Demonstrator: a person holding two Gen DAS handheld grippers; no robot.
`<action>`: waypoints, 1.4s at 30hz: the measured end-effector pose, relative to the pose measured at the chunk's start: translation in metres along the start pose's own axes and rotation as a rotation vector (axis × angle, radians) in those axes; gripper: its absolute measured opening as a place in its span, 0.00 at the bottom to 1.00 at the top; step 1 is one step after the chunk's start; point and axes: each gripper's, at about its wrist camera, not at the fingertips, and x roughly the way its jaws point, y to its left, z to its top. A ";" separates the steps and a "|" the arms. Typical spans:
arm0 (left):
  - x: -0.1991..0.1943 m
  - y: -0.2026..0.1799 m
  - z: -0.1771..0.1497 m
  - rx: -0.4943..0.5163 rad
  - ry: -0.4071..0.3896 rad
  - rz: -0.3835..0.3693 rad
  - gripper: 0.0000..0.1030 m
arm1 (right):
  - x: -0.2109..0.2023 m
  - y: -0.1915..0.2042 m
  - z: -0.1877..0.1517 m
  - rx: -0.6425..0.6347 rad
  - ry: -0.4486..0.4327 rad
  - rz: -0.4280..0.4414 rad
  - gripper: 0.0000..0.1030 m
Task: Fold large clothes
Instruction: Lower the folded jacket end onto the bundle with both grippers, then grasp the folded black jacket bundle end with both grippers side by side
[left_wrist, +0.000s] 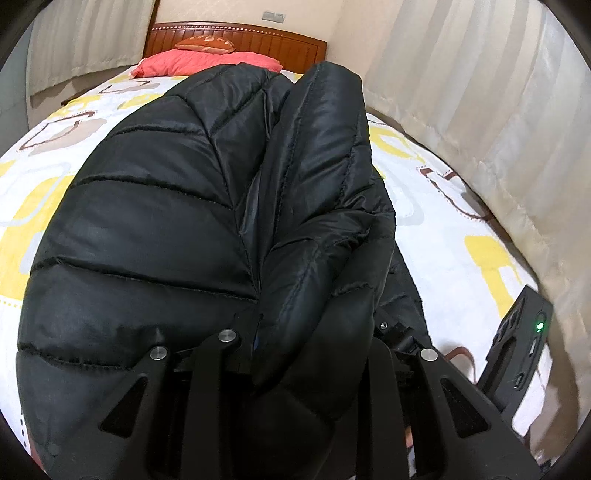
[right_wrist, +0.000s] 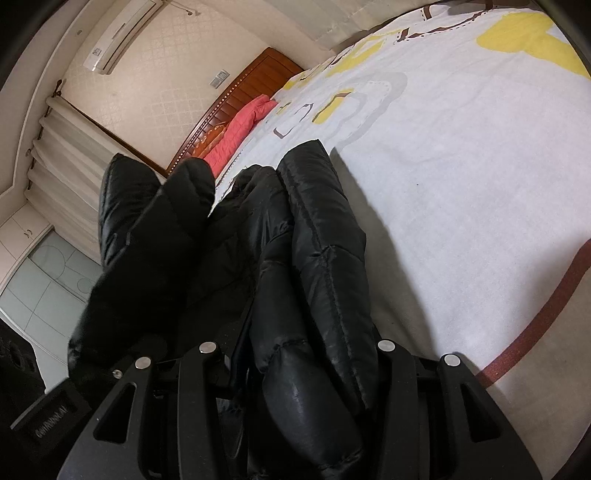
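Black quilted puffer jacket (left_wrist: 155, 229), glossy, bunched, clamped in both tongs, on patterned bedsheet (left_wrist: 454, 236)

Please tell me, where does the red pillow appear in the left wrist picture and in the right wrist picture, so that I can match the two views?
Left wrist view: the red pillow lies at the top, left of centre, on the bed before the wooden headboard.
Right wrist view: the red pillow is upper middle, tilted, beside the wooden headboard.
Shared landmark: the black puffer jacket, which fills the middle of both views.
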 end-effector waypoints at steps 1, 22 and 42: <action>0.002 -0.002 0.000 0.011 0.001 0.004 0.22 | 0.000 0.000 0.000 0.000 0.000 0.000 0.40; -0.013 -0.020 -0.008 0.124 -0.045 0.044 0.29 | -0.014 0.004 0.009 -0.004 0.028 -0.035 0.55; -0.133 0.059 0.003 -0.177 -0.182 -0.034 0.67 | -0.072 0.070 0.008 -0.093 -0.010 0.022 0.58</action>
